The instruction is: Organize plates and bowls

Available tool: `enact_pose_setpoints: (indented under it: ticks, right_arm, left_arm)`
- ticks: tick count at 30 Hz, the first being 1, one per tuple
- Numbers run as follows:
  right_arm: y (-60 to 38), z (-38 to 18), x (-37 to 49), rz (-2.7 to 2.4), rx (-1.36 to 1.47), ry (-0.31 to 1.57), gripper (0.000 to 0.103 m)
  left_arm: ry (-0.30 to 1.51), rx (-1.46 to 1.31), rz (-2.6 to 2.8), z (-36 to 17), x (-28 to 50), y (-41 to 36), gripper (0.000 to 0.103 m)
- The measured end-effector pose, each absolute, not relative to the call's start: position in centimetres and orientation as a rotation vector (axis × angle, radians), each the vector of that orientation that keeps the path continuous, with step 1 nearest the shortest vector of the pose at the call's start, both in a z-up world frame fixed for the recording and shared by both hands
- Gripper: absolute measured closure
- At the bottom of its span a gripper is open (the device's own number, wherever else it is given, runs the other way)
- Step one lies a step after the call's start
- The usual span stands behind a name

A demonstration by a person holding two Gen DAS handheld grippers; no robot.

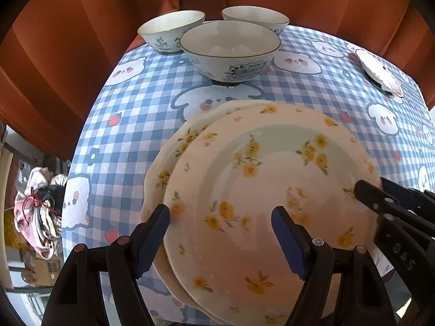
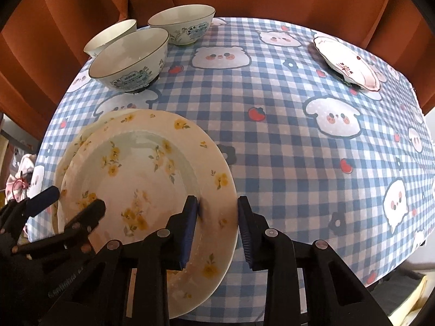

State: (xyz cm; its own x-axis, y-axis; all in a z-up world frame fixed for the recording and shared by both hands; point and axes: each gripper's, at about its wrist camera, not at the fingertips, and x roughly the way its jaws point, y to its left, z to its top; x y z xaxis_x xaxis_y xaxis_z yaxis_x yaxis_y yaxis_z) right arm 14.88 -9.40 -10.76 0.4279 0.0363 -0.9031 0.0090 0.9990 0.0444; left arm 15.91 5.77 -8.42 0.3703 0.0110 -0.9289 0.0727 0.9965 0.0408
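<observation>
Two cream plates with yellow flowers lie stacked at the table's near left. The top plate [image 1: 266, 190] [image 2: 141, 179] sits shifted right over the lower plate [image 1: 160, 168] [image 2: 81, 138]. My left gripper [image 1: 220, 241] [image 2: 76, 199] is open wide across the top plate's left rim, one finger outside it and one over the well. My right gripper [image 2: 217, 231] [image 1: 376, 187] straddles the right rim at a narrow gap, and I cannot see its pads pressing. Three white bowls stand at the far left: a front bowl [image 1: 229, 46] [image 2: 127, 57] and two behind [image 1: 171, 30] [image 1: 255, 17].
A small pink-patterned plate [image 2: 348, 62] [image 1: 380, 73] lies at the far right. The blue checked tablecloth [image 2: 272, 135] covers the table. An orange curtain [image 1: 81, 54] hangs close behind. Bundled cloth and boxes [image 1: 38, 212] sit beyond the left table edge.
</observation>
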Motion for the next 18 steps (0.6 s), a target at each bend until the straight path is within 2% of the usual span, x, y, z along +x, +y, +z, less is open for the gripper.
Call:
enact_pose_setpoints:
  ticks: [18]
  right_arm:
    - [-7.7, -11.5, 15.1, -0.003, 0.075, 1.128, 0.066]
  left_arm:
    - [1.181, 0.074, -0.094, -8.0, 16.0, 6.6, 0.024]
